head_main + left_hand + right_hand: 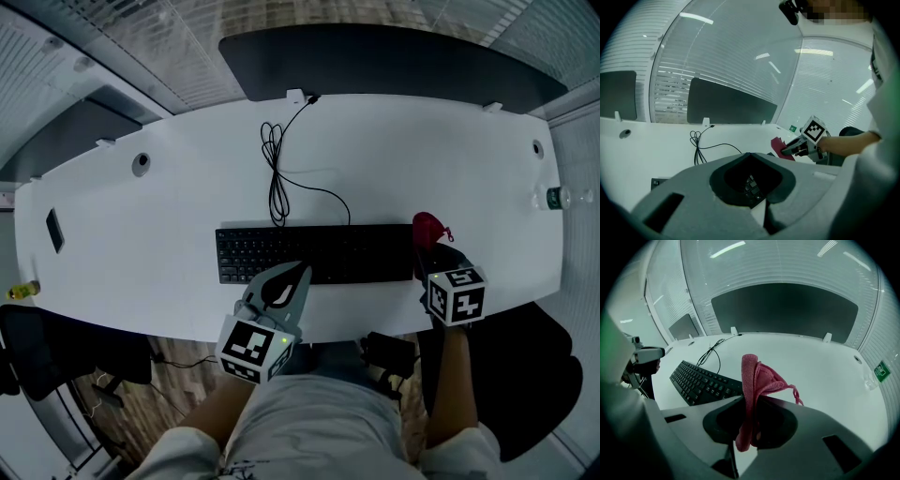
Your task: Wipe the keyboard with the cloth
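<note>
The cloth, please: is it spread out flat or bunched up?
Bunched up: the cloth stands in crumpled folds, pinched by the right tool.

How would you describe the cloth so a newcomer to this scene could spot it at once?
On the white desk, find the black keyboard near the front edge. At its right end, the right gripper is shut on a bunched cloth. It is the only pink-red thing in sight, amid black and white.
</note>
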A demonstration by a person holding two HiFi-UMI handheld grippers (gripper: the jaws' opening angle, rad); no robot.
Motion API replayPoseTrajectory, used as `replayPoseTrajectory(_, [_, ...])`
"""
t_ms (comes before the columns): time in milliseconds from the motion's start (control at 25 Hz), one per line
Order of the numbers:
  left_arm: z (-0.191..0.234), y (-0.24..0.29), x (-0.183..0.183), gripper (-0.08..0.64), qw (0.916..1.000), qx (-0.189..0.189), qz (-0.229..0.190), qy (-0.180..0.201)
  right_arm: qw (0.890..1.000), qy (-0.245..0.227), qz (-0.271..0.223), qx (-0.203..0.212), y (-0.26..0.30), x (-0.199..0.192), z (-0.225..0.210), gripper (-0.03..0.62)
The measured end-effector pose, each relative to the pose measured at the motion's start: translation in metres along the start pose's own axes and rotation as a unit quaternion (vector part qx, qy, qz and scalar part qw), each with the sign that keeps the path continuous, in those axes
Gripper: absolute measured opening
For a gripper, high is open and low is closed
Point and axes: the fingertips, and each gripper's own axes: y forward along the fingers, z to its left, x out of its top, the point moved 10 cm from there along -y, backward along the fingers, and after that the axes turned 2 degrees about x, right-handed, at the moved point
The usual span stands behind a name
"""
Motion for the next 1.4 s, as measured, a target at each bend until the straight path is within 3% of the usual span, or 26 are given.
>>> replayPoseTrajectory(480, [0.018, -0.003, -0.004, 0.011, 0.9999, 0.011, 0.002, -0.012, 0.999, -0.011, 0.053, 0.002, 0.020, 0.009, 0.004, 0.058])
replayPoseTrajectory(1400, [0.047, -0.035, -0.016, 0.011, 0.9984, 0.041, -0.006, -0.038, 0.995, -0.057, 0.068, 0.050, 0.047, 0.037, 0.063, 0.058])
